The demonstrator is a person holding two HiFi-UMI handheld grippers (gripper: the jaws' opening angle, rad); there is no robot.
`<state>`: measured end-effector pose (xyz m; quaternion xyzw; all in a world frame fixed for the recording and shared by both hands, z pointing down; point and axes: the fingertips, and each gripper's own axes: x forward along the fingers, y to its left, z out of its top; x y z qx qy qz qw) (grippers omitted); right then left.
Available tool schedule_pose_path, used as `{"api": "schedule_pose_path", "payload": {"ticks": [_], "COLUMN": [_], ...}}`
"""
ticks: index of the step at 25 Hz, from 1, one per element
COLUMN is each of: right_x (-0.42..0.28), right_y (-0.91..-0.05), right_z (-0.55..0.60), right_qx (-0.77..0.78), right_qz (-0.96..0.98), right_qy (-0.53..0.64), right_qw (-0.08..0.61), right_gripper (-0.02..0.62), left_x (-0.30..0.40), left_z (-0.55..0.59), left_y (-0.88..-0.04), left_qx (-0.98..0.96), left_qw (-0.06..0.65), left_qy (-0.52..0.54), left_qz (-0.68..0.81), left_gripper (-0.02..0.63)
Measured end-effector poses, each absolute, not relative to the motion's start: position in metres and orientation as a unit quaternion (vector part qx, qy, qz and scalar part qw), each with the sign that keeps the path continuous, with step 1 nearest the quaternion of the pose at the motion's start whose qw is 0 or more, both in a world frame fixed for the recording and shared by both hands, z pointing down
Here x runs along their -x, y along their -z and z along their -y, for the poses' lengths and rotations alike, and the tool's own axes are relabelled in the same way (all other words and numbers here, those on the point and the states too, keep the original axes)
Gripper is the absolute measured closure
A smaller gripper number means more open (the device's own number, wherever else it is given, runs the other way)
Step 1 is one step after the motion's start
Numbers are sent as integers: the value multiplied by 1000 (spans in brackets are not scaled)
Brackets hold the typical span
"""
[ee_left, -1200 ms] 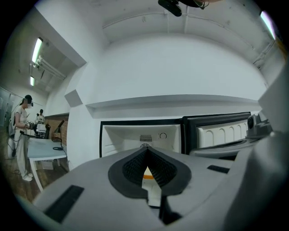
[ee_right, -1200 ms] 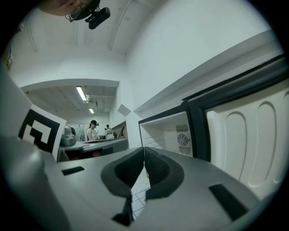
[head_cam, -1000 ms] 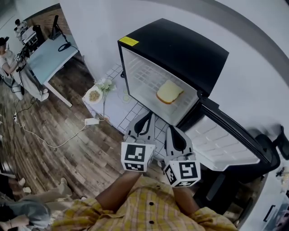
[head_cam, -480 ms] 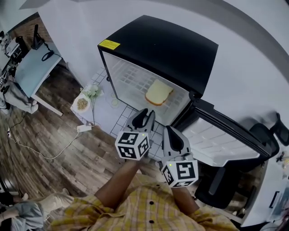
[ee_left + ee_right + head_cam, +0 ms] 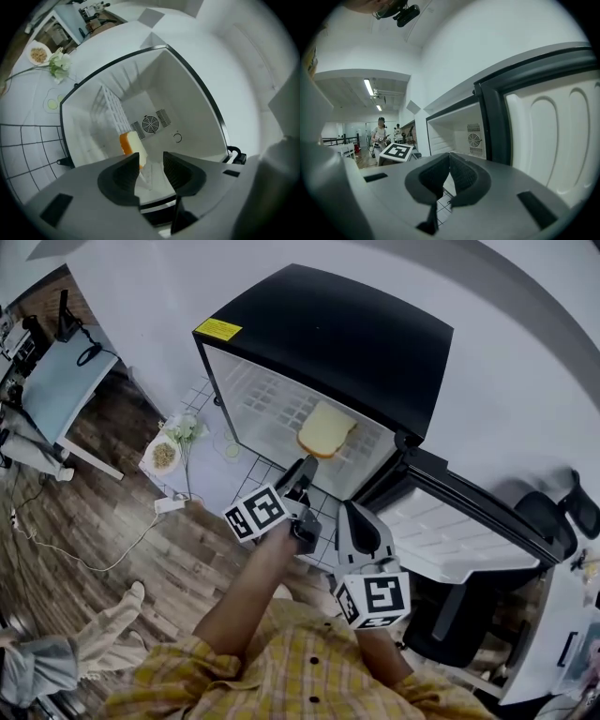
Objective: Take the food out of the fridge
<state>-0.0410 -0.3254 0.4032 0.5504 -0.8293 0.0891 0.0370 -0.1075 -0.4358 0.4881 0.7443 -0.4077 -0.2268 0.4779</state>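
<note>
The left gripper [image 5: 302,471] is rolled onto its side and points level into the open fridge [image 5: 328,324]. Its fingers [image 5: 123,177] are released and opening, with nothing between them. The bread slice [image 5: 326,429] lies on the fridge shelf, just beyond the left gripper. The right gripper [image 5: 357,517] is held nearer, to the right, beside the open door [image 5: 450,531], with its fingers clenched together and empty.

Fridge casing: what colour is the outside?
Black outside, white inside; the fridge shows best in the head view.
</note>
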Motion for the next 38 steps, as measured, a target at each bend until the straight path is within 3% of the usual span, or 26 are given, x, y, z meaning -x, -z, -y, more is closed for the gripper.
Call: {"api": "schedule_pose_path", "payload": {"ticks": [15,21,25,38], "right_x": [40,36,35,31], "right_y": [-405,-403,-404,-404], "right_z": [321,319,317,313], "right_qx": [-562,-570,-573,-574], "right_qz": [821,816,814,813], "right_qy": [-87,-85,-86,-89], "right_qw": [46,48,54,51], "right_gripper": [588,588,588,587], "left_x": [100,93,94,103], "left_z": [480,494,497,457], "left_y": [-546,-546,-541,-496], "left_qx": [-653,-641,-640,-695], "left_qw": [595,609,610,537], "left_qy": [296,313,321,312], "left_qz": [365,348,341,363], "left_gripper": [434,436,509,512]}}
